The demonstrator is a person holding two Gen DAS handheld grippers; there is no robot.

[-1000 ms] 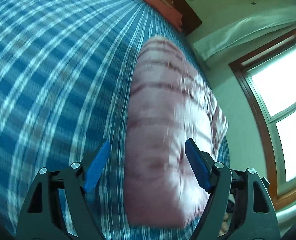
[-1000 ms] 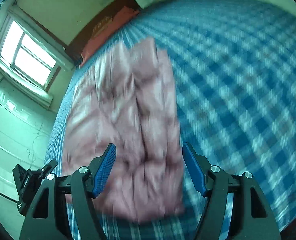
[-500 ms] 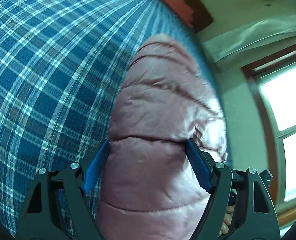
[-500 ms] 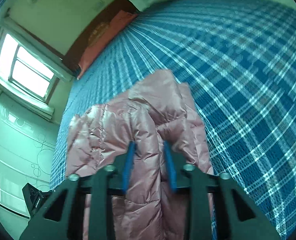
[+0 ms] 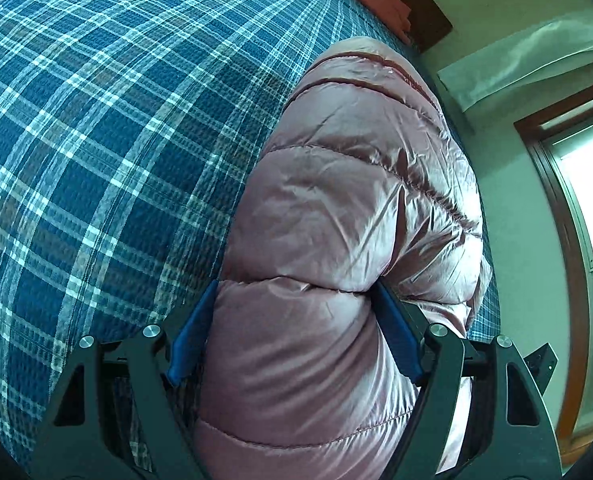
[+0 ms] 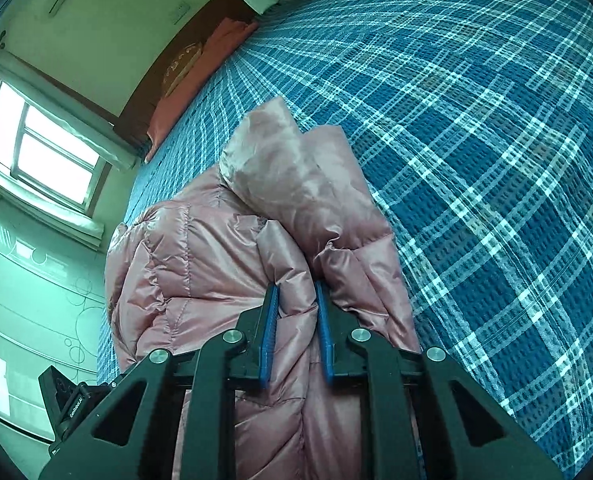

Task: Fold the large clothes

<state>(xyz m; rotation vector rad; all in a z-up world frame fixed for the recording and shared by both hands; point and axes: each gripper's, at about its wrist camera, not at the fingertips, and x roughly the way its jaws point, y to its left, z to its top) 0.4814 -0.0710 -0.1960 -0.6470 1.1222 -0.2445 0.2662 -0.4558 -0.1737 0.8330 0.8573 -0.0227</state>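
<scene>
Both grippers are on the pink puffy jacket point(image 5: 336, 208), which lies bunched along the window-side edge of the plaid bedspread point(image 5: 96, 140). Right gripper point(image 6: 296, 320): its jaws have just been closing, and now the blue pads point(image 6: 270, 332) pinch a narrow ridge of the jacket's fabric between them, nearly pressed together. I take it there because a thin fold of slippery shell is the only thing this tool can bite firmly. Left gripper point(image 5: 296, 344): jaws spread wide, straddling a fat quilted roll of the jacket; the pads touch the padding on either side, and it bulges out above them, so I judge it a wide hold on the bulk rather than an idle gap. Holding at two places along the same side lets me lift or flip that edge as one piece for the next fold. Both tools tilt steeply down toward the jacket, roughly side by side, with the jacket running away from me toward the headboard point(image 6: 184, 68) and the red pillow point(image 6: 200, 76). Beyond the jacket's far tip the bedspread is bare. Fold looks partway done; the jacket is still lumpy.
</scene>
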